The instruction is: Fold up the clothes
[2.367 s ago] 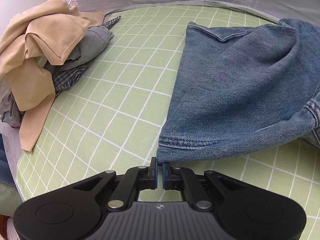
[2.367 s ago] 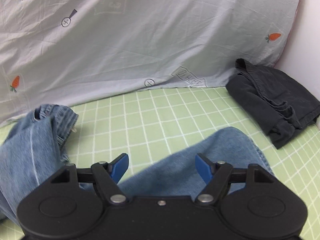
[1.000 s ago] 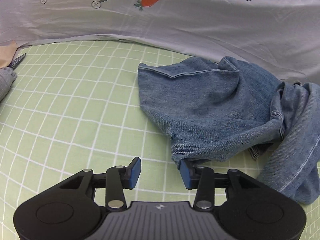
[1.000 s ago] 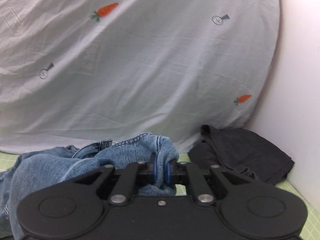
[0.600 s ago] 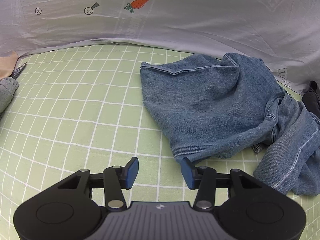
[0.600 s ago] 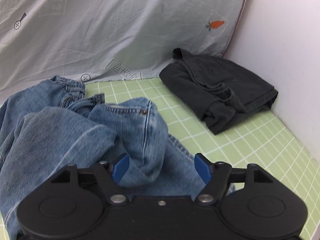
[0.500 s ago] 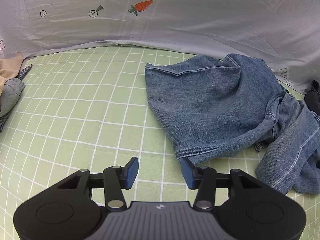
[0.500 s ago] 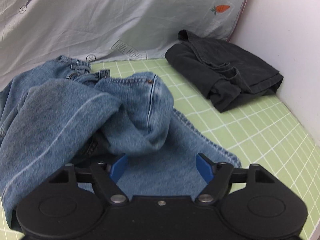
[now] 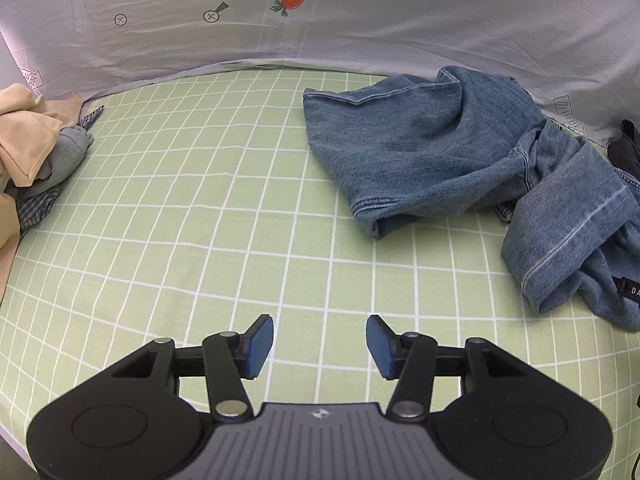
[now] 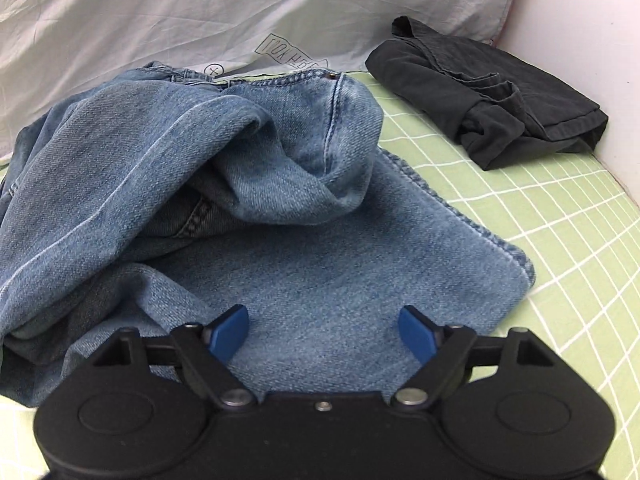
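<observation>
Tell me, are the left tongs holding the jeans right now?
No, the left tongs are opening over bare green sheet, with the jeans lying apart.

left gripper: black, blue pads, silver screws, ribbed grey middle | right gripper: black, blue pads, silver screws

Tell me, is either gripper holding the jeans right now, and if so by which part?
Nothing is held. The left gripper is opening over bare sheet, apart from the jeans; the right gripper is opening above the denim, pads not pressing it.

Faded blue denim jeans on pale green white-gridded cloth; charcoal black folded garment; grey carrot-printed sheet.
</observation>
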